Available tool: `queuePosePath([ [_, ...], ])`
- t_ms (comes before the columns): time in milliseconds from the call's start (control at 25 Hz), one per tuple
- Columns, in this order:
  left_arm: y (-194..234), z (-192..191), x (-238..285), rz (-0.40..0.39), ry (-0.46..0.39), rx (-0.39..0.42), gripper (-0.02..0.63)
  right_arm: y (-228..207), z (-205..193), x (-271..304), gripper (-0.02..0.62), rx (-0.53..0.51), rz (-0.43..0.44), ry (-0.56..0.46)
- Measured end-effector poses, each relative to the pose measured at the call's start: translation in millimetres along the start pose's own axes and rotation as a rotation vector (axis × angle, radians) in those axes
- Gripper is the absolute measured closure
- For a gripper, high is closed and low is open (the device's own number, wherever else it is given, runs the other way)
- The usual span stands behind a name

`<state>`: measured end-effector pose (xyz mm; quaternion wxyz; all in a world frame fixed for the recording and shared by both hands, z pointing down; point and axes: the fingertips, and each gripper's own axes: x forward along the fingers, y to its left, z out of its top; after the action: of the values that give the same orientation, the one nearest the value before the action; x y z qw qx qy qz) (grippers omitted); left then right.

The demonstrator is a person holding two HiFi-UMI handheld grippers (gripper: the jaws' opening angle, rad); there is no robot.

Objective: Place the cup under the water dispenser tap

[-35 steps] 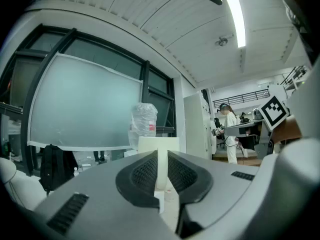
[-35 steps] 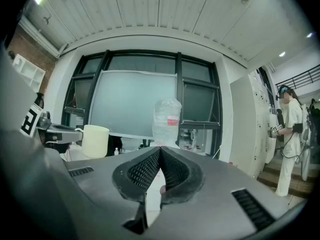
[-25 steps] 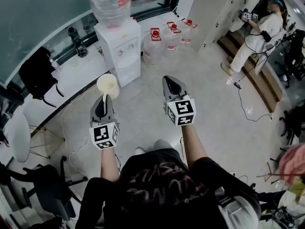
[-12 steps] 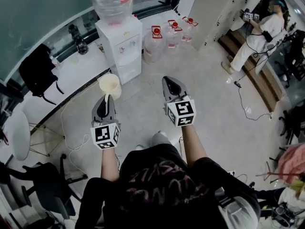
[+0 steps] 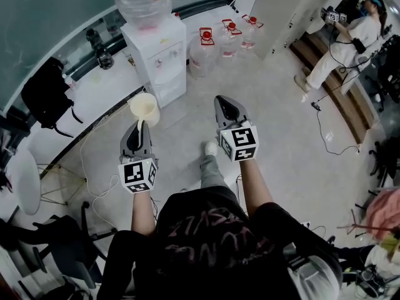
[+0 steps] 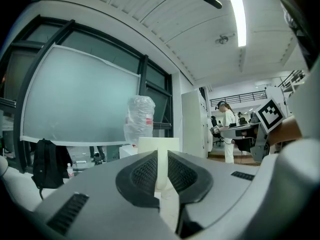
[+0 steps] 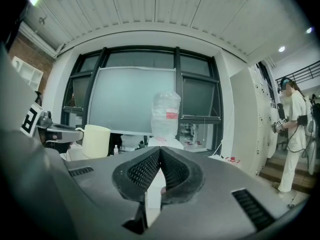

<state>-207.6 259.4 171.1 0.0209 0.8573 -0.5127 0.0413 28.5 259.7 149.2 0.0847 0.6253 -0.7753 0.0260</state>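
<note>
One cup (image 5: 144, 109) and one water dispenser (image 5: 159, 61), topped by one bottle (image 5: 140, 2), are counted at upper left. Three jugs (image 5: 204, 52) (image 5: 229, 36) (image 5: 250, 30) are counted at top centre. Two grippers are seen mid-frame: left gripper (image 5: 139, 126), right gripper (image 5: 222, 100). One bag (image 5: 44, 99) is counted at the left edge, and one person (image 5: 340, 49) at upper right.

Black short-sleeved T-shirt (image 5: 212, 242) with faded red print; grey trouser leg (image 5: 210, 172) toward 12 o'clock; dark grey left gripper (image 5: 140, 126) and right gripper (image 5: 222, 100) bear white black-marked cubes (image 5: 137, 174)
</note>
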Motion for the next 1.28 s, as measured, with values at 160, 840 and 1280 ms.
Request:
queuePosePath([
  [160,4,-7,40,0.012,0.016,-0.012,0.56,-25,-4,37,0.581,0.006,0.01,0.008],
  [840,2,-50,239,0.1,0.161,-0.037,0.56,-149,-46,236,0.581,0.044,0.164,0.119],
  [1280,1,-87,321,0.183,0.22,-0.062,0.56,-203,-96,322,0.581,0.05,0.279,0.205],
])
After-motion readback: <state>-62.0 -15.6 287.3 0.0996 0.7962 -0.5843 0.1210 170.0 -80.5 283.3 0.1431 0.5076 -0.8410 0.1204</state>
